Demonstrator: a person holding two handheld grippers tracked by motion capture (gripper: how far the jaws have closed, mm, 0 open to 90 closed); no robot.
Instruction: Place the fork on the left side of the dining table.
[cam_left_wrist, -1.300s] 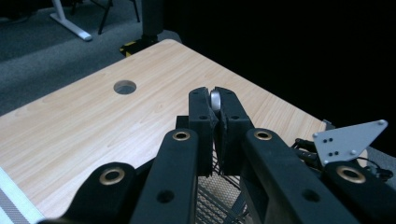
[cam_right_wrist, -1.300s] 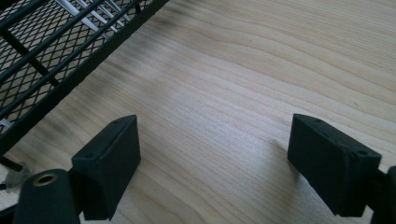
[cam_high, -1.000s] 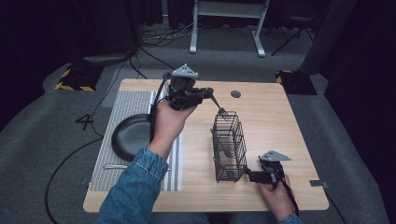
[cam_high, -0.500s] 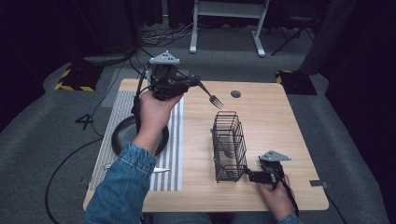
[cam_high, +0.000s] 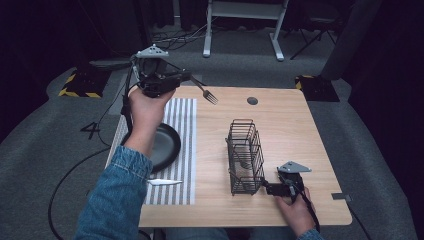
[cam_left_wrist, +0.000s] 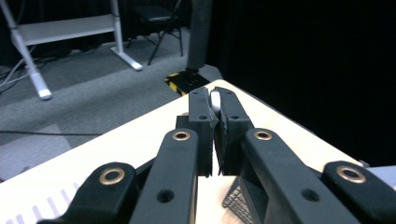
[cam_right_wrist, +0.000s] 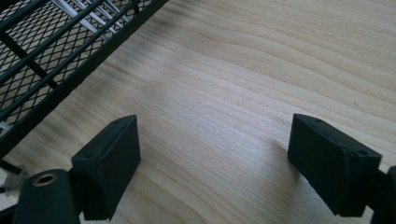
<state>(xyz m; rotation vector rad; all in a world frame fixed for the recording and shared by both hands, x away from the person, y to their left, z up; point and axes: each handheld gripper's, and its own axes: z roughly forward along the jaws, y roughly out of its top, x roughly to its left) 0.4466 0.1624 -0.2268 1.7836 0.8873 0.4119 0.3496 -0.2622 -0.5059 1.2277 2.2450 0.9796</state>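
Holding a fork (cam_high: 206, 93) clamped by its handle in my left gripper (cam_high: 186, 80), up over the table's (cam_high: 300, 125) far-left corner, tines pointing right w/ the wire cutlery basket (cam_high: 245, 155) well apart. Right gripper (cam_high: 270, 188) sits on the tabletop just beside the basket's near corner, jaws spread wide, nothing btwn them.

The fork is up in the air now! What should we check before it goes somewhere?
1. Fork pinched tight in the left gripper: ok.
2. Fork lifted above the table: ok.
3. Wire basket standing upright: ok.
4. Right gripper fingers apart, nothing between them: ok.
5. Right gripper steadying the basket: cannot tell.
6. Plate and knife out of the fork's way: ok.
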